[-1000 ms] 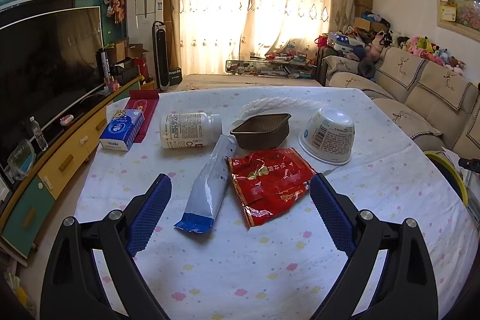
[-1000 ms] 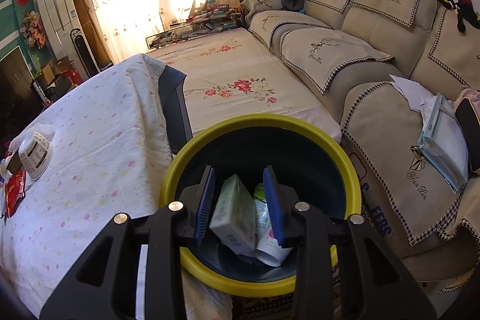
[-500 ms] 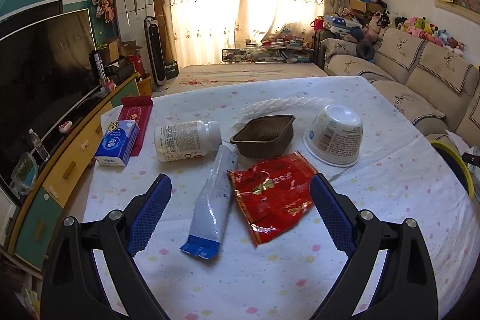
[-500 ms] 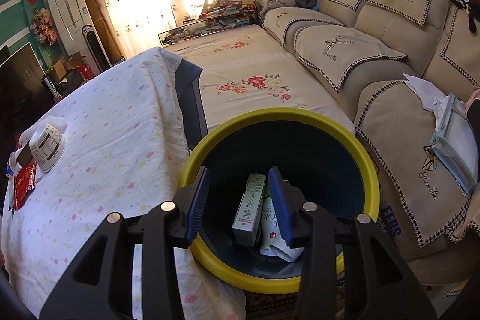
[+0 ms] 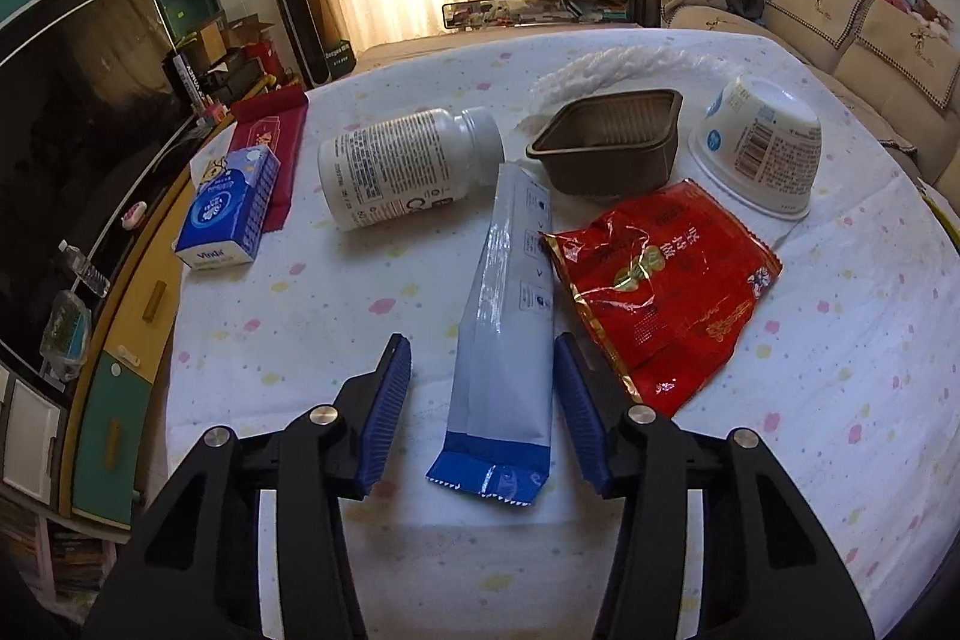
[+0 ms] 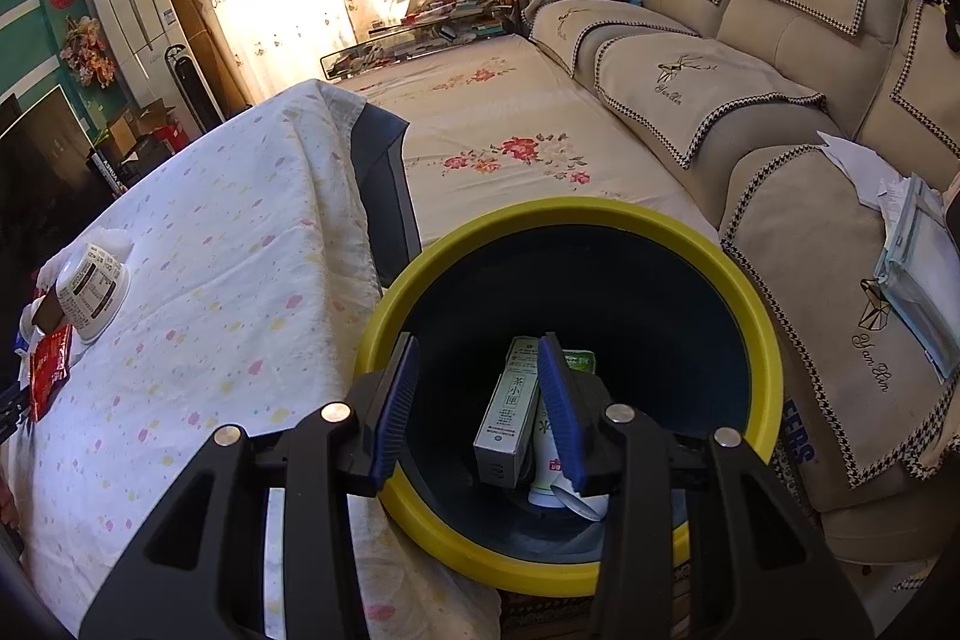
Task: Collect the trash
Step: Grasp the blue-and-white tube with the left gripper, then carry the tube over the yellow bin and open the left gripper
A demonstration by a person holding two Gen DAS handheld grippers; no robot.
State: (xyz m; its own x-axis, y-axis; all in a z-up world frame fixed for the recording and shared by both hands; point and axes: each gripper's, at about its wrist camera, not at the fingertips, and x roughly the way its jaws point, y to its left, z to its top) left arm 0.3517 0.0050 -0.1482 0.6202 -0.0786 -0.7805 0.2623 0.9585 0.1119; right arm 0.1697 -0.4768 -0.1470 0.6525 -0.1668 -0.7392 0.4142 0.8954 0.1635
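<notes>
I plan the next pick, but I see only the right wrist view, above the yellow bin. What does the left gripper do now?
Observer: The left gripper straddles a grey and blue pouch lying flat on the table; its jaws have just been closing.
Operator: Does it grip the pouch already?
Observer: Not yet. A gap shows between the pouch and the pad on the picture's left.
Operator: Is there other trash that I cannot see?
Observer: Yes, a white bottle lies on its side just beyond the pouch.
</notes>
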